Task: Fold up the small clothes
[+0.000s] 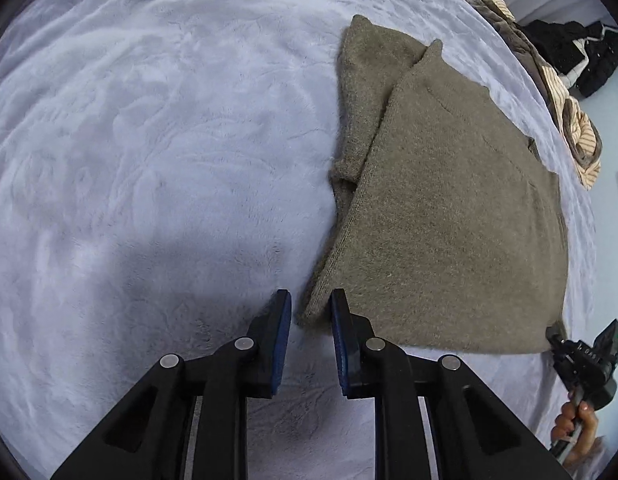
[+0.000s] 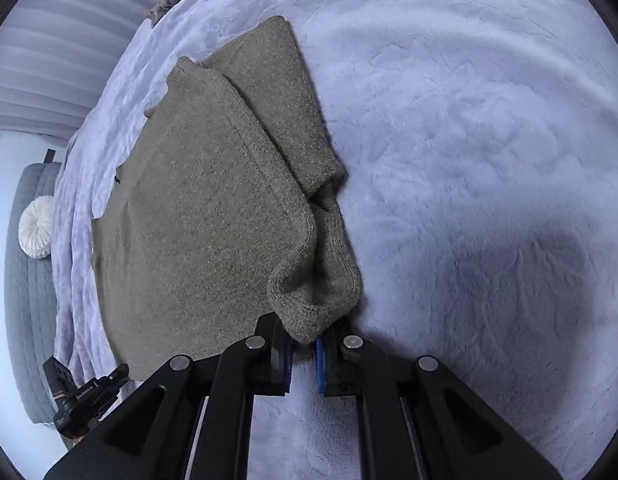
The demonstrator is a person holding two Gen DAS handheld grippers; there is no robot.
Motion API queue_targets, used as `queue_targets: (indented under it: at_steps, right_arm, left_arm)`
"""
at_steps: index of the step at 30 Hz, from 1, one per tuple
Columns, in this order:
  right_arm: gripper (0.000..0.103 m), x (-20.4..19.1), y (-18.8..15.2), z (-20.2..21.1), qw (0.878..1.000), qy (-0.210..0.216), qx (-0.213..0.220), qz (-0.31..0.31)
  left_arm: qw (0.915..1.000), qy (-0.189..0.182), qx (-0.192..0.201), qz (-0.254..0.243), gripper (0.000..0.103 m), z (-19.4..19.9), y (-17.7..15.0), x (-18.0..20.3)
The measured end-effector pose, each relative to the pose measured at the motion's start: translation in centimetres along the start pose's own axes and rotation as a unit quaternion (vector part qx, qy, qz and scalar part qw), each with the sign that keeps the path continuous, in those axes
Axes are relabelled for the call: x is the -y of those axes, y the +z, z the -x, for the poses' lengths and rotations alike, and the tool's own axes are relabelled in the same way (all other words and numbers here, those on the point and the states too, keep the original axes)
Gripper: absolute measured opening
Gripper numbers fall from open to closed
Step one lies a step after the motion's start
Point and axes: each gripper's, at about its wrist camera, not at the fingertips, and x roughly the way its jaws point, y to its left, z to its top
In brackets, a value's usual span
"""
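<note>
An olive-brown knitted sweater [image 1: 449, 216] lies flat on a pale lilac plush blanket [image 1: 149, 140], one sleeve folded along its side. My left gripper [image 1: 311, 312] is open and empty, its jaws just short of the sweater's near corner. In the right wrist view the same sweater [image 2: 197, 216] lies to the left. My right gripper [image 2: 305, 344] is shut on the sweater's bunched ribbed corner [image 2: 309, 312], held low over the blanket. The right gripper also shows in the left wrist view [image 1: 557, 340] at the sweater's other near corner.
A heap of striped and grey-brown clothes [image 1: 557, 92] and a black garment [image 1: 581, 52] lie past the sweater. A grey quilted seat [image 2: 29, 300] with a white round cushion [image 2: 36, 226] stands beyond the blanket edge. The other gripper shows at lower left in the right wrist view [image 2: 85, 396].
</note>
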Motion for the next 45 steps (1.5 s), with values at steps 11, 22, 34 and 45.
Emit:
queue_targets:
  at_steps: [11, 22, 34, 45]
  right_arm:
    - [0.016, -11.7, -5.4, 0.5, 0.991, 0.018, -0.055, 0.123]
    - [0.016, -30.8, -3.6, -12.3, 0.959, 0.053, -0.065, 0.271]
    - [0.017, -39.5, -5.1, -19.7, 0.91, -0.006, -0.056, 0.411]
    - [0.027, -35.3, -8.3, -13.8, 0.921, 0.03, -0.103, 0.374]
  left_arm:
    - [0.9982, 0.056, 0.009, -0.02, 0.022, 1.6, -0.3, -0.5]
    - [0.9965, 0.077, 0.025, -0.019, 0.022, 2.0, -0.7, -3.9]
    - [0.9949, 0.088, 0.047, 0.013, 0.095, 3.2, -1.0, -8.5]
    - [0.9953, 0.092, 0.029, 0.009, 0.095, 2.4, 0.2, -6.6]
